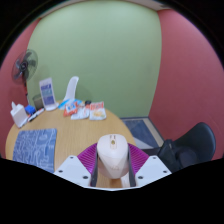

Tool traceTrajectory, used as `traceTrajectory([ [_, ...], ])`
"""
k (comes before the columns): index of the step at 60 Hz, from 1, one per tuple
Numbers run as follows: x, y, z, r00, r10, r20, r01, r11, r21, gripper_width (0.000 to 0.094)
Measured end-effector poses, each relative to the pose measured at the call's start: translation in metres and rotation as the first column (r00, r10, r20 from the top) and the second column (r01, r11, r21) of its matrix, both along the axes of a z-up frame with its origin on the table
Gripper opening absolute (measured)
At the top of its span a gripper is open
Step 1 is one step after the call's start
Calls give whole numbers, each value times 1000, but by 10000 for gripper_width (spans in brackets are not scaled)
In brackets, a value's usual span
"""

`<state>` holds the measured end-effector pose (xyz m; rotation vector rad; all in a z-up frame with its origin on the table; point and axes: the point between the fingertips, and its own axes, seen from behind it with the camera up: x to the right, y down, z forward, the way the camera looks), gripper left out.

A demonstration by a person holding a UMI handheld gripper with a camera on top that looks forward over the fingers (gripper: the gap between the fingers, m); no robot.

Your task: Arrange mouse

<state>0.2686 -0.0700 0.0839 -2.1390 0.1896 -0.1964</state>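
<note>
Two fingers (113, 176) with magenta pads (90, 160) close in on a pale, cream-coloured mouse (114, 157), one pad pressed against each of its sides, so the mouse sits gripped between them with its rounded back facing up. The fingers stand only as far apart as the mouse is wide. Whether the mouse is lifted or resting on the surface cannot be told, since its underside is hidden.

Beyond the mouse stretches a round wooden table (85, 132). A blue patterned mat (38, 147) lies on the table, off to the left of the fingers. At the far side of the table stands a cluster of items: a tilted blue-and-white box (48, 96), a white bottle (19, 113) near it, and a few small colourful packets (88, 110) scattered by the far rim. A standing fan (25, 66) rises behind the table at the left. A dark chair (190, 148) sits to the right of the table. Behind everything a green wall (105, 50) meets red walls (190, 70) at either side.
</note>
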Motion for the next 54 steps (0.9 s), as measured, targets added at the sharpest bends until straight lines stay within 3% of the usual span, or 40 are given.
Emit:
traceTrajectory([
  [9, -26, 41, 129, 999, -36, -1, 35, 978, 204, 426],
  [13, -73, 58, 176, 1000, 18, -7, -15, 957, 290, 426],
  [18, -155, 70, 194, 994, 111, -20, -98, 938, 332, 425],
  [22, -220, 81, 170, 978, 198, -64, -170, 939, 299, 422],
  [28, -301, 78, 81, 960, 264, -93, -245, 954, 173, 423],
  [34, -344, 69, -19, 950, 279, -140, -277, 960, 39, 423],
  [40, -354, 61, -67, 957, 249, -146, -260, 964, -56, 428],
  [50, -356, 56, -88, 966, 230, -115, -240, 967, -87, 540],
  [54, -358, 50, -81, 967, 229, -108, -240, 965, -102, 717],
])
